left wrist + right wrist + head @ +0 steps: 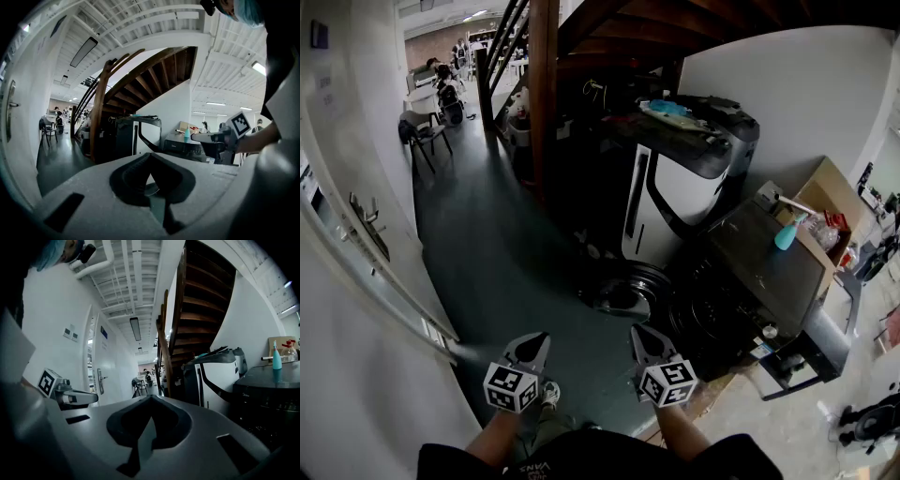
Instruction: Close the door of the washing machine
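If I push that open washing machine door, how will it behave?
The door likely swings rigidly on its hinge, not flexing. Its thick round rim suggests some weight, so the shut right tool probably needs a steady push.

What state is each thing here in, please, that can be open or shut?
washing machine door: open, swung out over the floor.
left gripper: shut, empty.
right gripper: shut, empty.
white room door: looks closed.
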The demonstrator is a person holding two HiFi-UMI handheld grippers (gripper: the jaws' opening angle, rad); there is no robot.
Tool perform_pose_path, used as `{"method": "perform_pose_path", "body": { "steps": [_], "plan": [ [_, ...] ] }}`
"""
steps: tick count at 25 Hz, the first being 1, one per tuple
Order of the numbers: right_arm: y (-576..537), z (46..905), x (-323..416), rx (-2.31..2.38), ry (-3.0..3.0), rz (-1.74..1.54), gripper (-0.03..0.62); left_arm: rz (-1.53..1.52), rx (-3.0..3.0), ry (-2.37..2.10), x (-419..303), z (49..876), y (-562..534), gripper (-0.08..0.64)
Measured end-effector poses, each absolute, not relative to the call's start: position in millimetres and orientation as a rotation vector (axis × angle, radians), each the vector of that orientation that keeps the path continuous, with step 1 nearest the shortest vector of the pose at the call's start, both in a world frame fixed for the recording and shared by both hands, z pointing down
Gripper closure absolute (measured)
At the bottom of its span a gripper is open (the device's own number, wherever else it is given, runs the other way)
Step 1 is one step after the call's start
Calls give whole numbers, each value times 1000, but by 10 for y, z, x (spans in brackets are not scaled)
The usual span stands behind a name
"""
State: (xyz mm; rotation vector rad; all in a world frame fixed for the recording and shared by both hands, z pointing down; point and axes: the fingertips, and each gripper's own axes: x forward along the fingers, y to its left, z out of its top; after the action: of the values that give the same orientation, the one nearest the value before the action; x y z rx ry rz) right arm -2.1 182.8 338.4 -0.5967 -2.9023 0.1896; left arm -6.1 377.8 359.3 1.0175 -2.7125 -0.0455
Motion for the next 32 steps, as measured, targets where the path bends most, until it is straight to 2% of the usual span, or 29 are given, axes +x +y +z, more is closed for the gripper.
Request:
{"method": "perform_pose_path", "body": {
  "steps": [8,10,14,16,19,24,32],
  "plan": [
    [1890,3322,-220,-664,-2945,248,592,-44,1053,-2711,-331,3593,3733,551],
    [1887,3339,-288,-650,-2948,256,547,-46,1078,-2707,-418,3580,3704,546],
    [1782,3417,-469,-560,-2961,276,459,-88,1171,-2670,-672,3615,3578,470],
    [1734,3472,-567,-493,-2963,291,415,-115,1226,-2618,-837,3694,3492,402],
    [1694,3556,-750,-389,-2952,294,383,-136,1296,-2534,-1139,3812,3389,353],
    [1744,3635,-1109,-216,-2938,290,365,-101,1445,-2421,-1730,3880,3364,328],
    [1681,3716,-1349,152,-2948,364,367,-6,1687,-2221,-2370,4047,3179,327]
  ]
}}
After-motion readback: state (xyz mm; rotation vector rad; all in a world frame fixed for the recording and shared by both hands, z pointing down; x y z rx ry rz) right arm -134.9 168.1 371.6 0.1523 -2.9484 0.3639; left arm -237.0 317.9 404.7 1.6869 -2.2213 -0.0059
